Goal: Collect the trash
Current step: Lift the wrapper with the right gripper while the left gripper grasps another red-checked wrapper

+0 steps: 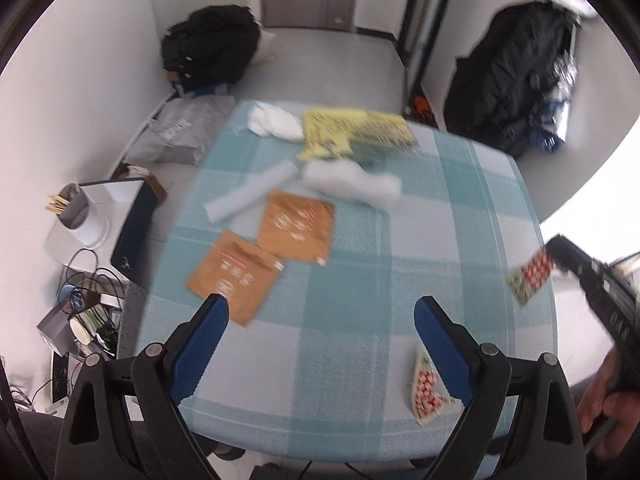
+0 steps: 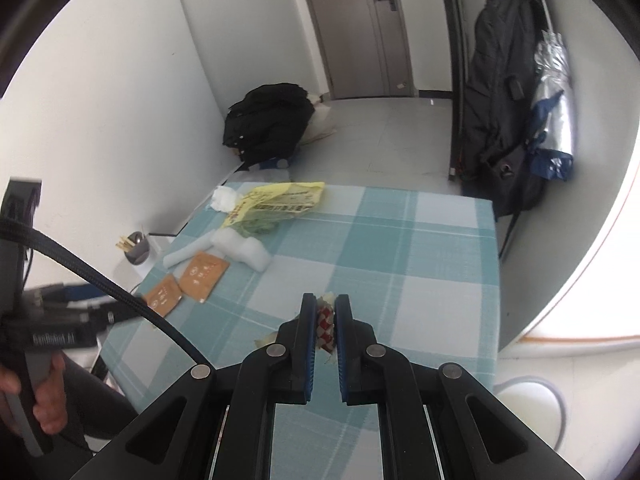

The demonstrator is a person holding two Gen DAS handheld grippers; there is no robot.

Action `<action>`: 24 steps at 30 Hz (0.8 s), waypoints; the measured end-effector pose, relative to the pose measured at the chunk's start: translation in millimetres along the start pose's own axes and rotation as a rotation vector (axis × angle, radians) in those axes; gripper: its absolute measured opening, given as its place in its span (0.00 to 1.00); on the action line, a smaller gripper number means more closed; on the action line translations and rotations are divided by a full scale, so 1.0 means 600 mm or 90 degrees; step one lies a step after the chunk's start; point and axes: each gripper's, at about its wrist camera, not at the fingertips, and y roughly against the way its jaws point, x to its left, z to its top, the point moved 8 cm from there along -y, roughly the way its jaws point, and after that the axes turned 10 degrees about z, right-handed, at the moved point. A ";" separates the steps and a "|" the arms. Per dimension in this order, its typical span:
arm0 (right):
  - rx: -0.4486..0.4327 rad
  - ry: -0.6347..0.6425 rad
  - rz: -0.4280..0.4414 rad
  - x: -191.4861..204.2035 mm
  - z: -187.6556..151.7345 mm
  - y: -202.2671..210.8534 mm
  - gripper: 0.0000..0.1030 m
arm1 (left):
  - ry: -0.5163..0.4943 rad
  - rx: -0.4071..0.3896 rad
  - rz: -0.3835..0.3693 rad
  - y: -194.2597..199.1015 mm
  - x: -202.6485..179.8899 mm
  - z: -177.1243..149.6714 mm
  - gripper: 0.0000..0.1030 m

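Observation:
My right gripper [image 2: 325, 303] is shut on a red-and-white checkered wrapper [image 2: 325, 326] and holds it above the checked tablecloth [image 2: 420, 280]; the wrapper also shows in the left wrist view [image 1: 530, 278], held at the right. My left gripper [image 1: 320, 312] is open and empty over the table's near part. A second checkered wrapper [image 1: 426, 394] lies by its right finger. Two brown packets [image 1: 296, 230] [image 1: 234, 276], a white foam piece [image 1: 352, 182], a pale foam roll [image 1: 250, 196], a yellow wrapper [image 1: 344, 130] and white tissue [image 1: 276, 122] lie farther off.
A black backpack [image 1: 212, 46] sits on the floor by the far wall. A dark jacket [image 1: 508, 76] hangs at the right. A low side stand with a cup of sticks [image 1: 70, 210], cables and cups is left of the table. A white round bin [image 2: 528, 412] is at the lower right.

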 end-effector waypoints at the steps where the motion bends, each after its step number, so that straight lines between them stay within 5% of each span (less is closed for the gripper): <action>1: -0.002 -0.005 -0.001 -0.006 0.000 0.003 0.08 | -0.011 0.006 -0.011 -0.002 -0.014 -0.010 0.89; 15: -0.017 -0.024 0.000 -0.021 0.007 0.026 0.08 | -0.134 0.063 -0.052 -0.020 -0.100 -0.086 0.89; 20: -0.022 -0.041 0.006 -0.028 0.008 0.030 0.08 | -0.135 0.097 -0.061 -0.030 -0.104 -0.104 0.72; 24: -0.020 -0.043 0.008 -0.029 0.006 0.034 0.08 | -0.137 0.097 -0.063 -0.028 -0.109 -0.107 0.71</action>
